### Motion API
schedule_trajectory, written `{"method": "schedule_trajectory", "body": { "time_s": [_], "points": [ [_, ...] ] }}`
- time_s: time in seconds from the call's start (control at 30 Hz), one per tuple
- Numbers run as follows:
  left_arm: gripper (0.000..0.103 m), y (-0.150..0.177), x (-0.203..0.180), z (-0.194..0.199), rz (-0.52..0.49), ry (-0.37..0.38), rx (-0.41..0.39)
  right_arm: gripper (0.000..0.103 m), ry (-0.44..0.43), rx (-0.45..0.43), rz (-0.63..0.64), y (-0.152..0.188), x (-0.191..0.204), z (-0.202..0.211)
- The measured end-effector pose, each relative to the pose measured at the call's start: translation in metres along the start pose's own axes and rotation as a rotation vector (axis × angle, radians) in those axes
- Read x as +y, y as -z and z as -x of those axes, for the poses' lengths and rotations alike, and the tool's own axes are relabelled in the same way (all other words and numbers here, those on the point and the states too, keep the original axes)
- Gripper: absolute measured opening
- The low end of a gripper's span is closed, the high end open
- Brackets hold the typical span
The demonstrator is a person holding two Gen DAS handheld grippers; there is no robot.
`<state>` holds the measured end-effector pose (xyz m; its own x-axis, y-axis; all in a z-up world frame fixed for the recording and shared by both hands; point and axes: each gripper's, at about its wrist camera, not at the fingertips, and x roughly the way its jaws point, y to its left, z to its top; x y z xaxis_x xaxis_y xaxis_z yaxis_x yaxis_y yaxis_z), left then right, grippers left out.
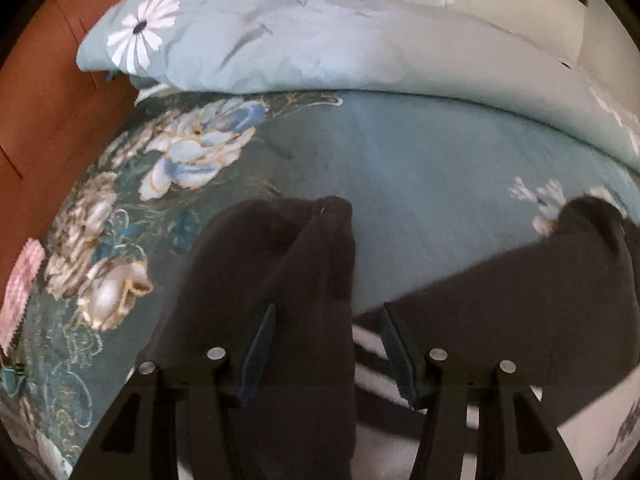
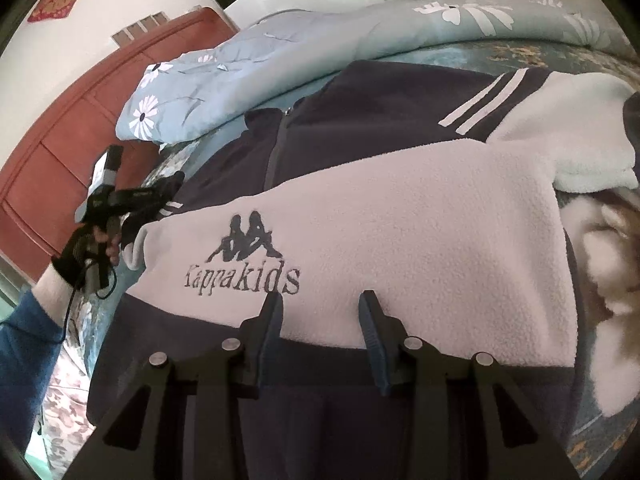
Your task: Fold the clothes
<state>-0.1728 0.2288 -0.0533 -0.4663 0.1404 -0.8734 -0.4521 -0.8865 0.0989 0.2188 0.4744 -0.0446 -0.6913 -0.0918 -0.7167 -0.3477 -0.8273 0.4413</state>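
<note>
A navy and pale-grey fleece jacket (image 2: 360, 184) lies spread on a bed covered by a teal floral sheet (image 1: 420, 184), and everything here is placed against that jacket. Its pale chest panel carries a dark embroidered logo (image 2: 244, 256); its zip (image 2: 280, 148) runs up toward the collar, and two white stripes (image 2: 484, 100) cross the far shoulder.

The right gripper (image 2: 320, 312) rests at the jacket's near edge, where the pale panel meets the navy hem. Its fingers stand apart, and whether they pinch the cloth cannot be told.

At the jacket's left edge, by the collar, a gloved hand (image 2: 92, 244) holds the left gripper (image 1: 328, 320). Its fingers are released and spread, with dark cloth lying under and between them, unclamped.

Beyond the jacket's far edge a folded light-blue daisy quilt (image 1: 280, 40) lies along the bed, with a strip of bare sheet between. Left of the jacket a red-brown wooden headboard (image 2: 72, 128) closes that side. At its right edge a white fluffy garment (image 2: 592, 148) touches the sleeve.
</note>
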Motion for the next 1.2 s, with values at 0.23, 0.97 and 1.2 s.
{"method": "schedule_trajectory", "body": {
  "time_s": [0.23, 0.97, 1.2],
  "points": [
    [0.03, -0.005, 0.002, -0.014, 0.018, -0.062, 0.029, 0.041, -0.028, -0.008, -0.023, 0.001, -0.006, 0.0],
    [0.016, 0.218, 0.213, 0.13, 0.849, 0.3, -0.444, 0.041, -0.029, -0.011, -0.03, 0.0, -0.007, -0.001],
    [0.015, 0.261, 0.217, 0.111, 0.986, 0.312, -0.357, 0.041, -0.035, -0.012, -0.044, -0.001, -0.008, -0.001]
  ]
}}
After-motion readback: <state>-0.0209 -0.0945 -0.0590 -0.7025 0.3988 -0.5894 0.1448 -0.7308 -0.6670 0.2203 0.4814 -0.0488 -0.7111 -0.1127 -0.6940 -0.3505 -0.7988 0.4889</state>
